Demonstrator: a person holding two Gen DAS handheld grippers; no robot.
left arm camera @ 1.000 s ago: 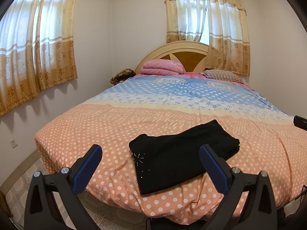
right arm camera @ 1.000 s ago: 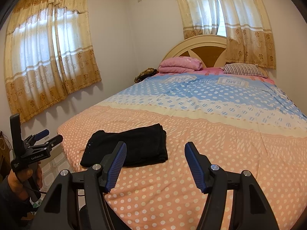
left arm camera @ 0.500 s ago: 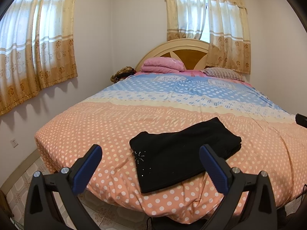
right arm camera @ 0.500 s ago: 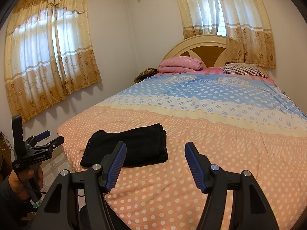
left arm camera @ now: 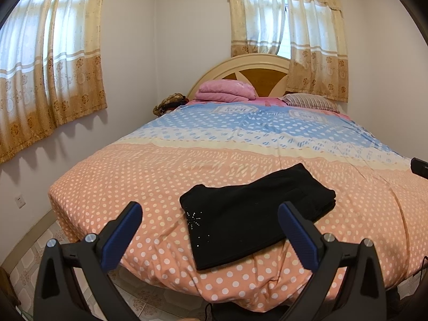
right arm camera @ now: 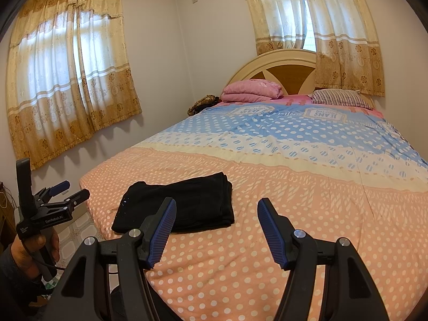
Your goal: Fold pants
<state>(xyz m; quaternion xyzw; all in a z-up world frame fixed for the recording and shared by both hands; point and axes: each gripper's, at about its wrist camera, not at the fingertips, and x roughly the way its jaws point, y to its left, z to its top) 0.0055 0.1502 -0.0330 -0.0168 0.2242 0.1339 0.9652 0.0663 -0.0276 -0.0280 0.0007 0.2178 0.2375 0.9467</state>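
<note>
Nearest in the left wrist view, the left gripper (left arm camera: 210, 220) stands with its jaws spread wide and nothing between its blue pads (left arm camera: 121, 236); it touches nothing and hangs just off the foot edge of the bed (left arm camera: 128, 184); in the right wrist view a hand (right arm camera: 34, 248) grips its handle low at the left, over the tiled floor (right arm camera: 77, 227). The right gripper (right arm camera: 216, 224) likewise has its jaws well apart and empty, poised above the orange dotted bedspread (right arm camera: 240, 267) without contact. Just beyond the left gripper's tips lie the pants (left arm camera: 254, 214), black, folded into a compact flat bundle on the orange part of the cover near the foot corner; small sparkly studs show on the near left part; from the right gripper the bundle sits to the left of its jaws. Farther off the cover turns cream, then blue; at the head lie a folded pink blanket (left arm camera: 224, 91) and a striped pillow (left arm camera: 310, 101) against the wooden headboard (left arm camera: 256, 69); curtains (left arm camera: 50, 61) hang over both windows.
</note>
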